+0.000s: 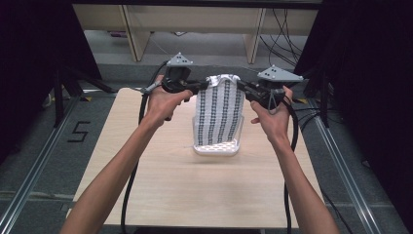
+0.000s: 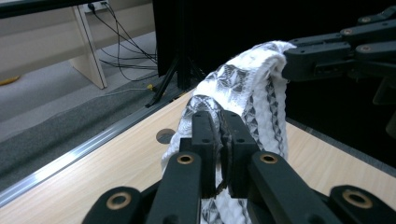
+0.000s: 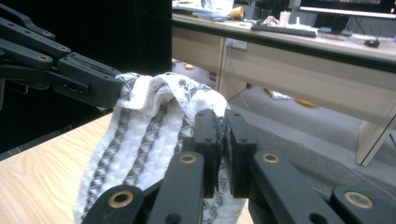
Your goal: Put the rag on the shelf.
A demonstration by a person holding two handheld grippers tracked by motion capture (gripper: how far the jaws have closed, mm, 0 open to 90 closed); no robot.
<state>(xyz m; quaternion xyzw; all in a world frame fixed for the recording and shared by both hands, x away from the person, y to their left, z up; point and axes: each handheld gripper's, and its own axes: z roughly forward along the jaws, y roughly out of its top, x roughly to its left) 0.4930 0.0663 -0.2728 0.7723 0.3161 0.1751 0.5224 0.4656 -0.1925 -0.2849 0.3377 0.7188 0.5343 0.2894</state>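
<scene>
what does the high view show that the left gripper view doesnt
High view alone: both forearms, the person's left hand and right hand, and the cloth's lower end resting on the table while it hangs from both tools.

Left gripper view alone: the left tool up close, jaws pinched on the cloth's edge, and a round hole in the tabletop.

Both: the patterned white cloth, the wooden table, and the right tool gripping the cloth's other corner.
</scene>
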